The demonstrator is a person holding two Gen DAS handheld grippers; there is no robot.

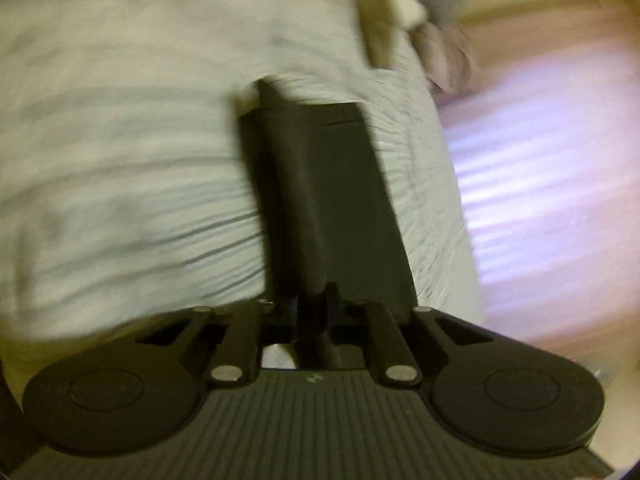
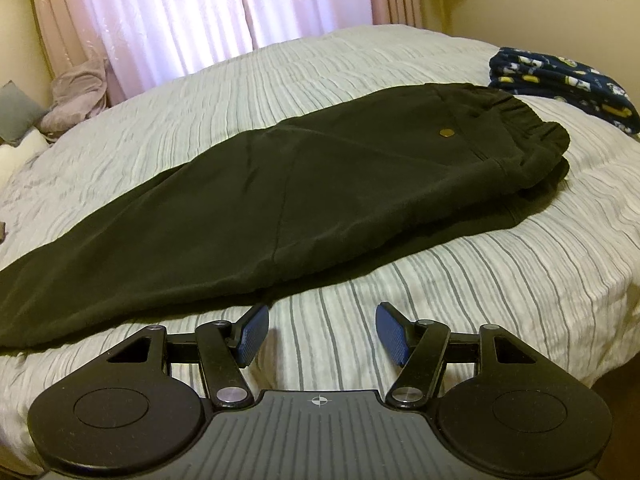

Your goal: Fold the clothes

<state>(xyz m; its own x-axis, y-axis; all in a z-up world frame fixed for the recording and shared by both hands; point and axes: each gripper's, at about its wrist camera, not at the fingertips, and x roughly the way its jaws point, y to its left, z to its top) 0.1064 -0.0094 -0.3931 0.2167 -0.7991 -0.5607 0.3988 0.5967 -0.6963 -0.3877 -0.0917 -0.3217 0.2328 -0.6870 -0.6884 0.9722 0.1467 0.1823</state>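
Observation:
Black trousers [image 2: 280,184] lie lengthwise across the striped bedcover [image 2: 440,300], with the elastic waistband and a brass button at the right and the legs running off to the left. My right gripper [image 2: 322,316] is open just in front of the trousers' near edge, its blue pads [image 2: 252,334] over the cover and holding nothing. The left wrist view is blurred by motion. There my left gripper [image 1: 316,300] is shut on the leg end of the black trousers [image 1: 320,184], and the cloth stretches away from the fingers over the bedcover [image 1: 120,160].
A folded navy patterned garment [image 2: 560,80] lies at the bed's far right. A heap of pinkish cloth [image 2: 78,92] and a grey pillow [image 2: 16,112] sit at the far left. Pink curtains [image 2: 224,4] hang behind the bed. The bed's edge drops off at the right.

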